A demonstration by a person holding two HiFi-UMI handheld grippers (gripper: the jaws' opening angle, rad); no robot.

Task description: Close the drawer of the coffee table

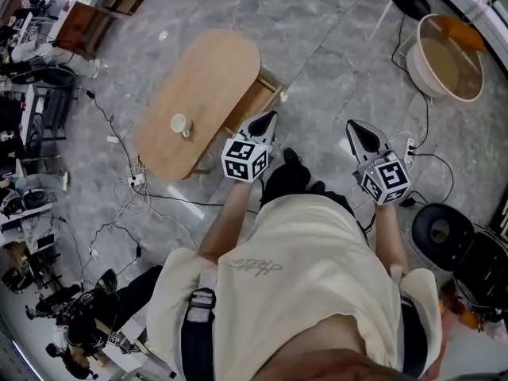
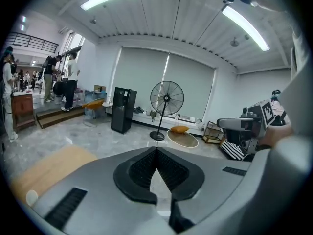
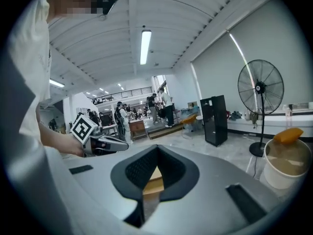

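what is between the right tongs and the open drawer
Only bare grey floor. In the head view nothing stands between the right tongs and the drawer.

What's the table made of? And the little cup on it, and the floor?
The coffee table looks like light wood or veneer, with a matt, warm tan top. The cup is white and smooth, probably ceramic, though it could be plastic. The floor looks like polished grey stone or tile, with cloudy veining and faint joint lines.
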